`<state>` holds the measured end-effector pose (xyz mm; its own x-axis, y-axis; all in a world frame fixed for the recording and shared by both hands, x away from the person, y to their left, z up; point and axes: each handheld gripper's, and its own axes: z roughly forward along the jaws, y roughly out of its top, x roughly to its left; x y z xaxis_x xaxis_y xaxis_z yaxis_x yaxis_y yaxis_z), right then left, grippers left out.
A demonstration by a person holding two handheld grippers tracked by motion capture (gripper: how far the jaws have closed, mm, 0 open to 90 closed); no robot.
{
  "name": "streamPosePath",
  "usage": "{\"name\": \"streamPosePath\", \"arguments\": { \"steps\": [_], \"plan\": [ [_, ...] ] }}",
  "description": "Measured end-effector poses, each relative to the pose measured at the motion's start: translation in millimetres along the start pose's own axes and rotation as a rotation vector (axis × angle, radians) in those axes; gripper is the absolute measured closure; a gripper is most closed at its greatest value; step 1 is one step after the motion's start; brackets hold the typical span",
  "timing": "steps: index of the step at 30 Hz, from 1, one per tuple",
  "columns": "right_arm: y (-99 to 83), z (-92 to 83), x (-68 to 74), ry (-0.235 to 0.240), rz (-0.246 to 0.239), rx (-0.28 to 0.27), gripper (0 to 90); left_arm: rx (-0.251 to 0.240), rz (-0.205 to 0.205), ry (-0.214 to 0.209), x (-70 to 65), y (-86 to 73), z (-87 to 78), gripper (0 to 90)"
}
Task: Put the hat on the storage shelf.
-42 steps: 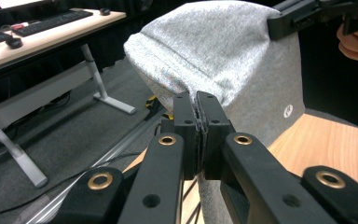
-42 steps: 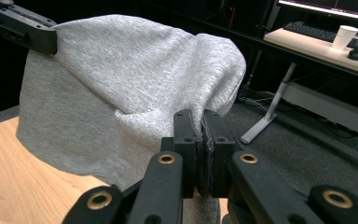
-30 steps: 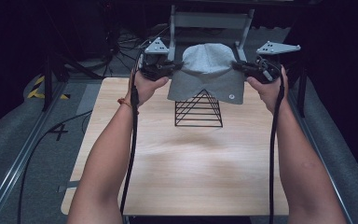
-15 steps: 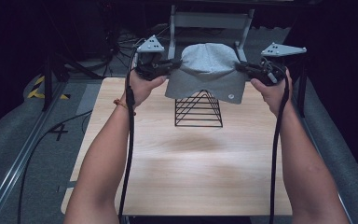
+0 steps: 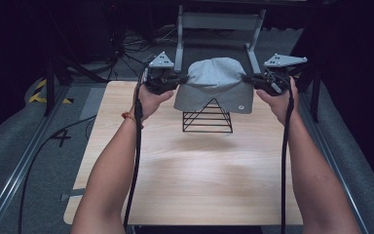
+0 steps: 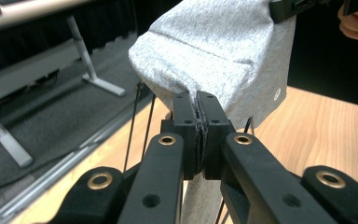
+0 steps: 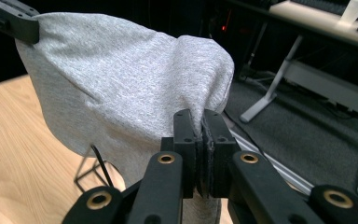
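Note:
A grey cloth hangs stretched between both grippers above the far end of the wooden table, draped partly over a black wire pyramid rack. My left gripper is shut on the cloth's left edge; its jaws pinch a fold of the grey cloth in the left gripper view. My right gripper is shut on the right edge, with the grey cloth clamped between its jaws. A small round logo marks the cloth's lower right corner.
A grey metal stand rises behind the table's far edge. Aluminium rails run along both sides of the table. A black cable lies on the grey floor at the left. The rack stands under the cloth.
Both grippers have lifted the cloth slightly higher and pulled it wider apart, so more of the wire rack shows beneath it.

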<state>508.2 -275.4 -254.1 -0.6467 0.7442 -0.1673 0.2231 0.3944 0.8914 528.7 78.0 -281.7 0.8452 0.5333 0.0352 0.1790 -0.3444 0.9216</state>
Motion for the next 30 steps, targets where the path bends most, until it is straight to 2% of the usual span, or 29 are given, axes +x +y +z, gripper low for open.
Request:
{"name": "streamPosePath", "arguments": {
  "steps": [3, 4, 6, 8, 14, 16, 22, 26, 30],
  "plan": [
    [-5.8, 5.2, 0.0, 0.0, -0.002, 0.016, 85.9, 0.013, 0.0, -0.006, 1.4, -7.7, 5.5, 87.8],
    [-14.8, 13.1, 1.4, 0.007, 0.0, 0.043, 85.8, 0.03, -0.008, -0.013, 2.6, -16.0, 11.3, 87.8],
    [-21.5, 18.7, 4.1, 0.01, -0.005, 0.059, 85.8, 0.042, -0.015, -0.012, 4.0, -21.8, 14.4, 87.9],
    [-26.6, 21.6, 5.5, 0.019, 0.001, 0.057, 85.8, 0.038, -0.03, -0.013, 5.4, -26.9, 16.1, 87.8],
    [-41.9, 30.1, 9.9, 0.046, 0.02, 0.078, 85.8, 0.054, -0.031, -0.018, 5.0, -39.7, 20.1, 87.8],
    [-45.8, 31.9, 11.1, 0.052, 0.026, 0.08, 85.8, 0.053, -0.044, -0.024, 2.9, -46.6, 21.7, 87.8],
    [-65.1, 40.5, 15.6, 0.073, 0.042, 0.098, 85.9, 0.062, -0.035, -0.028, -2.5, -61.0, 27.4, 87.9],
    [-79.2, 44.4, 17.2, 0.082, 0.059, 0.116, 86.0, 0.103, -0.014, -0.012, -6.9, -71.4, 32.1, 87.9],
    [-90.2, 49.0, 17.2, 0.081, 0.066, 0.138, 86.1, 0.103, -0.025, -0.007, -8.6, -79.2, 37.5, 87.9]
  ]
}}
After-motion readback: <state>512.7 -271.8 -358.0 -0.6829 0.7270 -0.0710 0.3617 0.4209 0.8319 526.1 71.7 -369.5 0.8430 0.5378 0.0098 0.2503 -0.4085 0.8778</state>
